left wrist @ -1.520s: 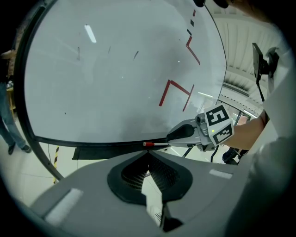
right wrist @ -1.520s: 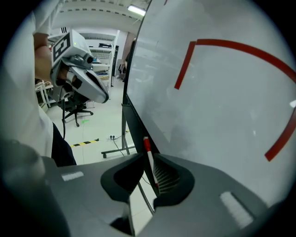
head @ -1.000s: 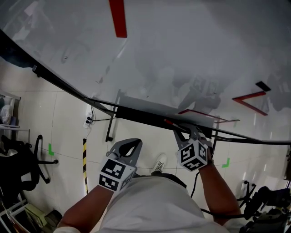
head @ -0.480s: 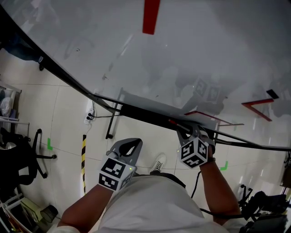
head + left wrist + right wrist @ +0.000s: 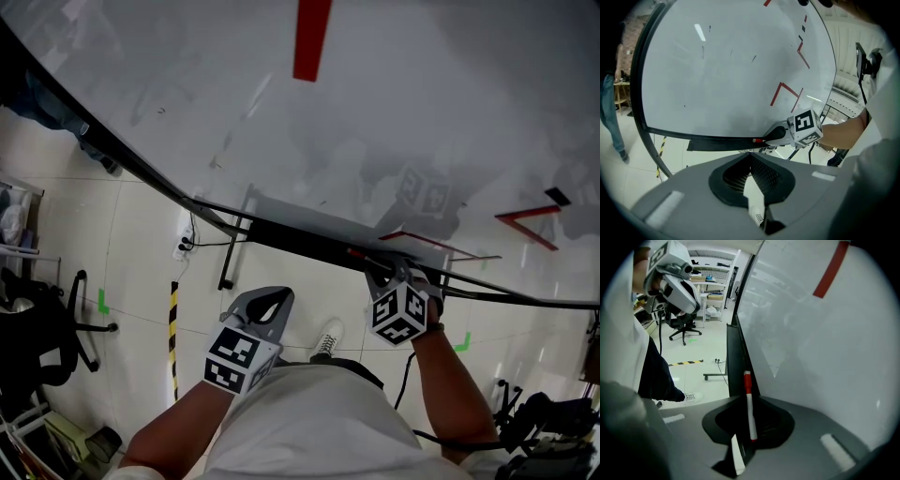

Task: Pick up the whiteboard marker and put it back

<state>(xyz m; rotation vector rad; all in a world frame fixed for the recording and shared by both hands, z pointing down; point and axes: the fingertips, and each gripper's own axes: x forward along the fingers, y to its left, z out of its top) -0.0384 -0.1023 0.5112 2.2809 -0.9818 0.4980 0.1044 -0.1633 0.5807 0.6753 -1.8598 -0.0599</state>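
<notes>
The right gripper (image 5: 746, 400) is clamped on the whiteboard marker (image 5: 750, 420); the head view shows only its red cap (image 5: 354, 251). The left gripper (image 5: 750, 157) is closed, empty.

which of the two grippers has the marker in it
The right gripper: a white marker with a red cap sits between its jaws, pointing along the black tray under the whiteboard. The left gripper has its jaws together, nothing between them.
</notes>
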